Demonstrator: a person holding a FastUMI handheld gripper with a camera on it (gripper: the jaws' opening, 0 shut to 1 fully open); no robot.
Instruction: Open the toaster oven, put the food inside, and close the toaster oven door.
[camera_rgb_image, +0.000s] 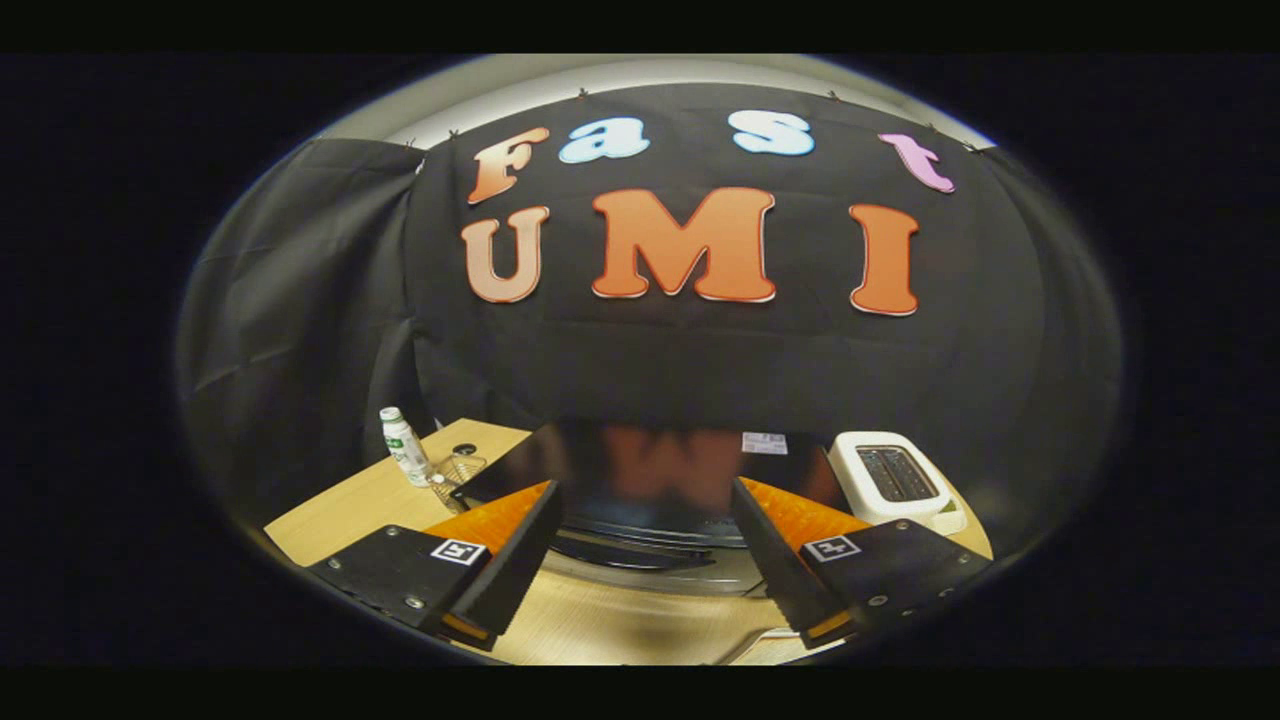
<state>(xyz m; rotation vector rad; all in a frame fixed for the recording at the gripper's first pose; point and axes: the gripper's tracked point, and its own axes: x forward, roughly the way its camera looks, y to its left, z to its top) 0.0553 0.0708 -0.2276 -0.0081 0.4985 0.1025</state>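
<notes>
Facing: the toaster oven (655, 480) sits just ahead of the fingers, its glossy dark top mirroring the wall cloth; I judge the gripper is held above and in front so the door side comes into reach.
Oven door: its front and handle (640, 550) show as a dark curved band low between the fingers, apparently shut, so opening is not yet done.
Gripper (640, 540): fingers spread apart, nothing between them but air, neither touching the oven; the gap looks wide enough to straddle the handle.
Food: I cannot tell where it is from this view.
White toaster (895, 478): a two-slot pop-up one, just beside the oven on its right, clear of the door's swing as far as I can judge.
Bottle (406, 447): small, white with a green cap, upright to the oven's left, near a small wire basket (458, 468).
Table (340, 505): pale wood, bearing all of these.
Next move, as a judgement: lower the fingers to the handle and pull the door down.
</notes>
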